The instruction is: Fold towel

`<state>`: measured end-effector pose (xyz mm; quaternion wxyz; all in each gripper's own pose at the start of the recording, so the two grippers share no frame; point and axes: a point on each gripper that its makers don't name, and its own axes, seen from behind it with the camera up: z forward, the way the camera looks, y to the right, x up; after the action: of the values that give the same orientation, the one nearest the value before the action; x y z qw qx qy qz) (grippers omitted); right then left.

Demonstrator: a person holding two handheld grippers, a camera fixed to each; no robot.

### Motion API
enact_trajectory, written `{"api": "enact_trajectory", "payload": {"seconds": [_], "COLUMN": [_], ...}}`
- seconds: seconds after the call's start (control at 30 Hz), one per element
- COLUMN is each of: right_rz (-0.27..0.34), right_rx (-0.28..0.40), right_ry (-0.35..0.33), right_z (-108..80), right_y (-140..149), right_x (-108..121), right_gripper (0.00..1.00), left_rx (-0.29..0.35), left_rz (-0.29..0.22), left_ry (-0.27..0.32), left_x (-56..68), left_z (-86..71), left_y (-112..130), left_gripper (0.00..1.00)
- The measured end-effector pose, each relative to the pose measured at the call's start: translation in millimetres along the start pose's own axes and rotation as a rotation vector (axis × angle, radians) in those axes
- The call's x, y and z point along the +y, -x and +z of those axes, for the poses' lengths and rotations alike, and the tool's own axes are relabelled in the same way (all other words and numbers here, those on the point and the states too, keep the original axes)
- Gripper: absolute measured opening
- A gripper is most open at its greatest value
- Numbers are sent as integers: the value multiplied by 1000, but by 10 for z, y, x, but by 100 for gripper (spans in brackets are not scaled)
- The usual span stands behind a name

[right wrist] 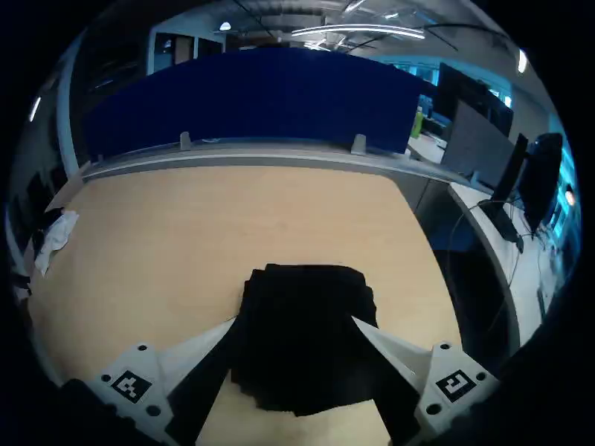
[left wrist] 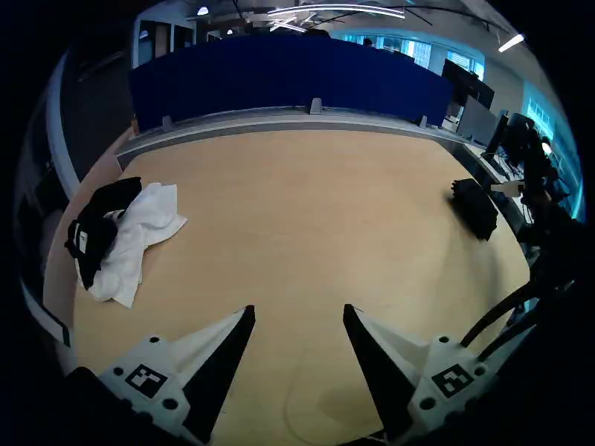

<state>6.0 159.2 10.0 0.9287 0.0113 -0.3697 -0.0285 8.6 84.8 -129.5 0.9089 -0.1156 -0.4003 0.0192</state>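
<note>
My left gripper (left wrist: 297, 308) hovers open over bare wood on the table (left wrist: 312, 201), with nothing between its fingers. A crumpled white towel (left wrist: 141, 238) lies at the table's left edge, tangled with a black towel (left wrist: 100, 223). A folded black towel (left wrist: 474, 207) rests near the right edge. In the right gripper view that folded black towel (right wrist: 305, 334) lies flat on the table (right wrist: 223, 223), and my right gripper (right wrist: 296, 321) stands open with one finger on each side of it. The white towel (right wrist: 56, 234) is far off to the left.
A blue partition (left wrist: 290, 74) on a grey rail runs along the table's far edge. Beyond the right edge stands another desk with monitors (right wrist: 532, 178) and cables. A dark stand or chair frame (left wrist: 520, 305) sits near the front right corner.
</note>
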Motion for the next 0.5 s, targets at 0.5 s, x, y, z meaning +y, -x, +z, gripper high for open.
{"api": "enact_trajectory", "payload": {"seconds": [0.5], "right_rz": [35], "right_rx": [77], "right_ry": [-44], "right_z": [-281], "right_y": [-16], "right_x": [-404], "right_gripper": [100], "left_rx": [16], "left_rz": [3], "left_ry": [13], "left_x": [25], "left_z": [27], "left_y": [-25], "left_gripper": [88]}}
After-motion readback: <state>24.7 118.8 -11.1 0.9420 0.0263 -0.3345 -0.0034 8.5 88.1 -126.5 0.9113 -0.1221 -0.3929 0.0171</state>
